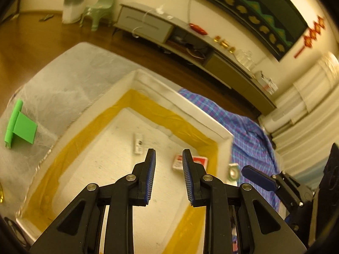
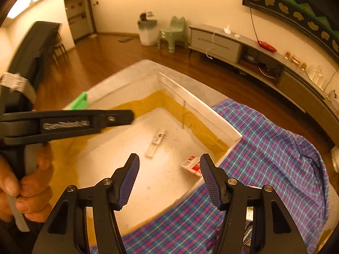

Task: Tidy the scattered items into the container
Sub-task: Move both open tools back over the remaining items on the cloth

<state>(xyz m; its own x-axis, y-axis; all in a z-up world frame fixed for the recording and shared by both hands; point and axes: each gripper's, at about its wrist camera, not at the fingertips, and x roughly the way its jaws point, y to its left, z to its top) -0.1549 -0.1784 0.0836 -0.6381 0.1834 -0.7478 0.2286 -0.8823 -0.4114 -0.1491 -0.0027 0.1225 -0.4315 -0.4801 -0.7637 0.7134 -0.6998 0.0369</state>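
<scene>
Over on the left of the left wrist view, a bright green plastic piece [image 1: 20,123] lies on the crinkled silver sheet [image 1: 63,89] covering the table, outside the container and just beside its left wall. The container itself is a white foam box [image 1: 203,117], open-topped, with yellow tape [image 1: 161,114] banding the lower part of its inner walls. On the box floor, near the middle, sits a small clear packet with a dark label [image 1: 138,143]. Further right, tucked near the right-hand inner corner, lies a red-and-white packet [image 1: 198,162], partly hidden behind a fingertip.

The left gripper [image 1: 169,154] hangs above the box floor, its blue-ribbed pads well apart and nothing between them. Just outside the box's right wall a small white-and-green item [image 1: 233,171] rests by the blue plaid shirt [image 1: 250,131], which is draped along that side of the table. One blue pad of the right gripper [image 1: 257,177] pokes in at the right edge of that view.

The right wrist view shows the same layout: the person's left hand [image 2: 23,188] squeezes the handle at the left edge, the clear packet [image 2: 155,143] lies mid-floor, the red-and-white packet [image 2: 191,165] sits against the near right wall. The right gripper [image 2: 169,158] hovers over the near right edge of the box, its pads spread wide and empty. The plaid shirt [image 2: 275,148] spills over the box rim there and away to the right.
</scene>
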